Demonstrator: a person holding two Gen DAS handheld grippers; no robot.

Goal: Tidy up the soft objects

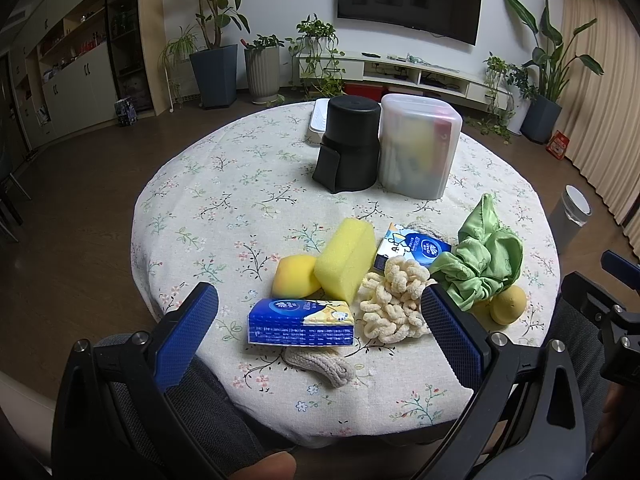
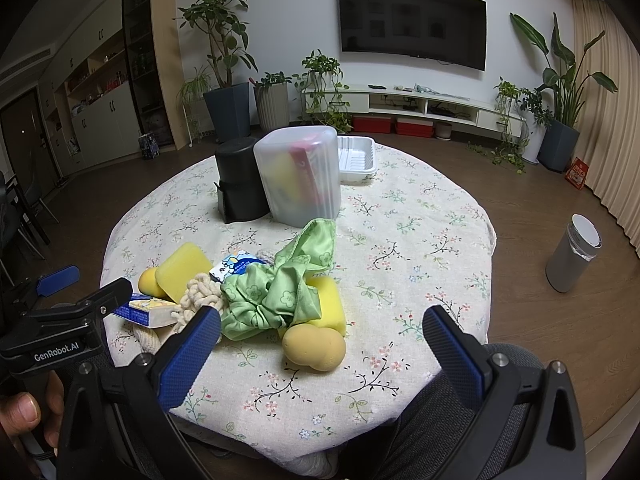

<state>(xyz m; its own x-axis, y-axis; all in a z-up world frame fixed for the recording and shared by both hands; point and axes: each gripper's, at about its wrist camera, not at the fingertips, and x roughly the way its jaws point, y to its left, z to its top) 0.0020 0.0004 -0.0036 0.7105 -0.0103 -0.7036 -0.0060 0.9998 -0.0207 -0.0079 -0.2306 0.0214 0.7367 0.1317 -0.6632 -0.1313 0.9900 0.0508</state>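
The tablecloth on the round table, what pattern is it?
Off-white tablecloth with small floral sprigs: pink and white flowers on dark stems. Clearest in the right wrist view.

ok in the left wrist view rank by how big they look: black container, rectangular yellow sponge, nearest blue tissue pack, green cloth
1. black container
2. green cloth
3. nearest blue tissue pack and rectangular yellow sponge: look alike, and nearness inflates the pack.
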